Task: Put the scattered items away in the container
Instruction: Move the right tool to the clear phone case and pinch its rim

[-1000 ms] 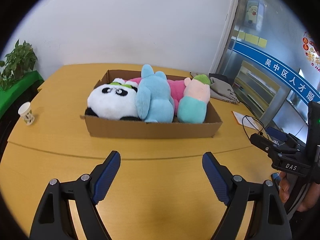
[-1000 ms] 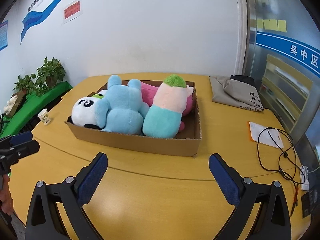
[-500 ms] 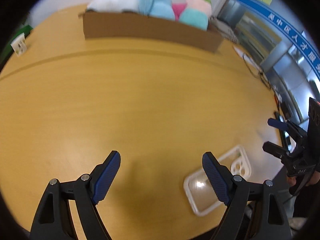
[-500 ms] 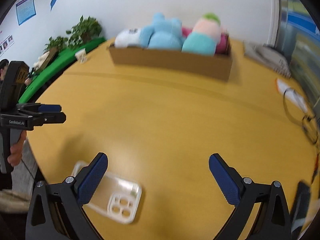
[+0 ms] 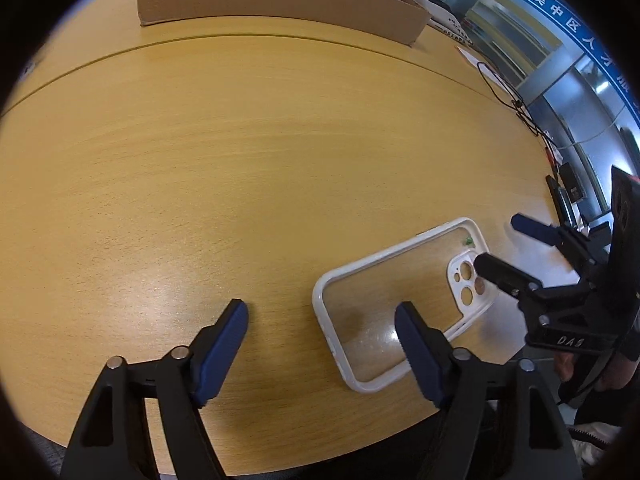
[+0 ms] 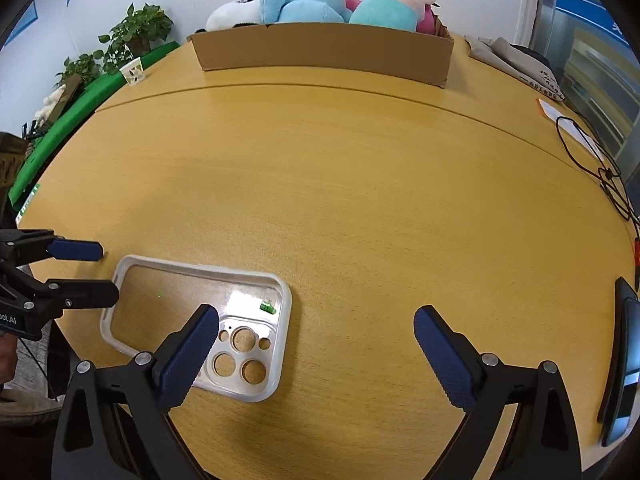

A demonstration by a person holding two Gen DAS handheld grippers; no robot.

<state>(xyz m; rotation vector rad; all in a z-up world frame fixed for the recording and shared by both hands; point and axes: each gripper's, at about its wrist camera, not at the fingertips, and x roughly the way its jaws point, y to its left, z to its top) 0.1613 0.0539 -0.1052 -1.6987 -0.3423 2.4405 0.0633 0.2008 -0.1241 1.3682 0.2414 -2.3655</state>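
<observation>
A clear phone case with a white rim (image 5: 404,300) lies flat near the front edge of the wooden table; it also shows in the right wrist view (image 6: 200,320). The cardboard box (image 6: 324,50) at the far side holds a panda toy (image 6: 234,12), a blue plush (image 6: 304,0) and a pink-and-teal plush (image 6: 390,4). The box also shows in the left wrist view (image 5: 276,8). My left gripper (image 5: 322,320) is open, above the table, its right finger over the case. My right gripper (image 6: 316,328) is open, its left finger over the case's camera end.
A black cable (image 6: 596,160) and a white paper (image 6: 552,110) lie at the right. A grey cloth bag (image 6: 516,60) lies right of the box. A dark phone (image 6: 624,356) lies at the right edge. A paper cup (image 6: 134,72) and plants (image 6: 136,32) stand at the left.
Both grippers have tilted down from the box toward the near table and moved closer to the phone case, which now sits larger under the fingers. Both stay open.
</observation>
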